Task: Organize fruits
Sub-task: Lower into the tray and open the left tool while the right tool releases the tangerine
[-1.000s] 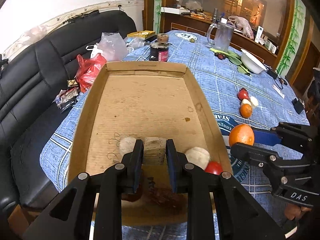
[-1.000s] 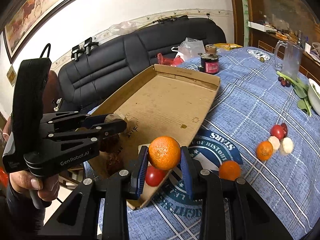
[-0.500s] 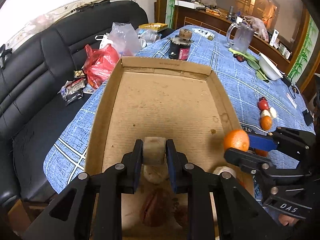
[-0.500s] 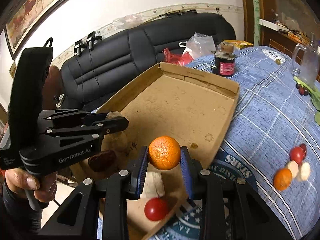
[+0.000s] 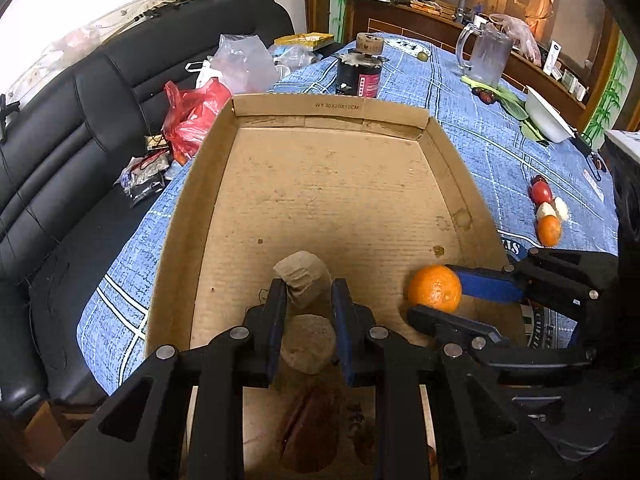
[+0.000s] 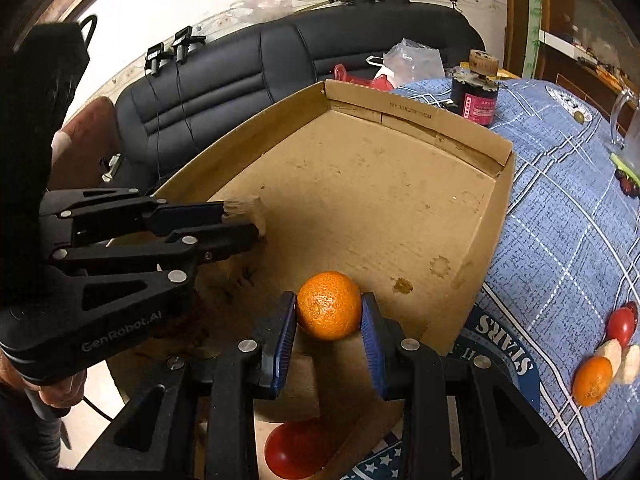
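A shallow cardboard tray (image 5: 328, 106) (image 6: 412, 116) lies on the blue tablecloth. My left gripper (image 5: 308, 292) (image 6: 244, 222) is shut on a beige peeled fruit chunk (image 5: 302, 276) (image 6: 248, 206) low over the tray's near half. Under it lie another beige piece (image 5: 308, 344) and a dark red-brown fruit (image 5: 312, 428). My right gripper (image 6: 329, 308) (image 5: 430, 290) is shut on an orange (image 6: 329, 305) (image 5: 435, 288) just inside the tray's right wall. A red tomato (image 6: 298, 450) sits in the tray's near corner.
On the cloth right of the tray lie a small orange (image 5: 549, 230) (image 6: 592, 376), a red fruit (image 5: 540, 192) and white pieces (image 5: 560, 208). A black jar (image 5: 358, 68) stands behind the tray, with a glass mug (image 5: 486, 56) and a white bowl (image 5: 548, 116) farther right. A black sofa (image 5: 60, 140) flanks the left.
Both grippers have moved forward and down over the tray. The orange has passed from above the tray's right rim to inside it. The beige chunk sits farther in.
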`<state>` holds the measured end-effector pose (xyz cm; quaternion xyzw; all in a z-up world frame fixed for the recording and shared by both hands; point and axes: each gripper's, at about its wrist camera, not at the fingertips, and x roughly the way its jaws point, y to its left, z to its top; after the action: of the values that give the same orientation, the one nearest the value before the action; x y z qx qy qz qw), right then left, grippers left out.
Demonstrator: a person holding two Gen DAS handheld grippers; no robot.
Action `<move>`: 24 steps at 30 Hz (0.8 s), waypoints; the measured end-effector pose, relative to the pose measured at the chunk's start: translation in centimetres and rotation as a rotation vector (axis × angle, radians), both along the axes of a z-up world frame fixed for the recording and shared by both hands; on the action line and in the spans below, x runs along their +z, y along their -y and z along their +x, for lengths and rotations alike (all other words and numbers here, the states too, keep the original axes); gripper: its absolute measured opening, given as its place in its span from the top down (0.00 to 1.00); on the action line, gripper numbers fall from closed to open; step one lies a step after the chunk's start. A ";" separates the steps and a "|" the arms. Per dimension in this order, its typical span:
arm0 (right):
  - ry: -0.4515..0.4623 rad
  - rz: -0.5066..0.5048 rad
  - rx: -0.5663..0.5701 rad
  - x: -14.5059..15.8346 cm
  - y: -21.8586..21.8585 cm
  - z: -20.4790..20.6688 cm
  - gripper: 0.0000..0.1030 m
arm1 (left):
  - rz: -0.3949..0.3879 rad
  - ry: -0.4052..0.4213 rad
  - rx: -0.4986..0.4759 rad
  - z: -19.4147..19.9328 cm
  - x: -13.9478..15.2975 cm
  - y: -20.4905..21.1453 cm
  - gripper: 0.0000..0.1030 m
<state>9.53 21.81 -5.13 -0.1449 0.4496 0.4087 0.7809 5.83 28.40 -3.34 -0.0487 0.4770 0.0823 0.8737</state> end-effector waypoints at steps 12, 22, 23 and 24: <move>0.031 0.009 -0.006 1.3 0.7 -0.8 0.60 | 0.032 0.003 0.033 -0.7 0.3 0.4 0.58; 0.051 0.073 -0.045 4.2 4.1 -2.9 0.53 | 0.051 0.062 0.034 -2.7 2.7 2.1 0.45; 0.050 0.077 -0.051 4.4 4.6 -3.2 0.53 | 0.054 0.067 0.032 -3.0 2.9 2.4 0.45; 0.050 0.083 -0.055 4.6 5.0 -3.5 0.53 | 0.056 0.072 0.031 -3.1 3.0 2.6 0.45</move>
<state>6.06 16.78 -0.57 -0.1101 0.4167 0.4015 0.8081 2.72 25.76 -0.30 -0.0346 0.4421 0.1075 0.8898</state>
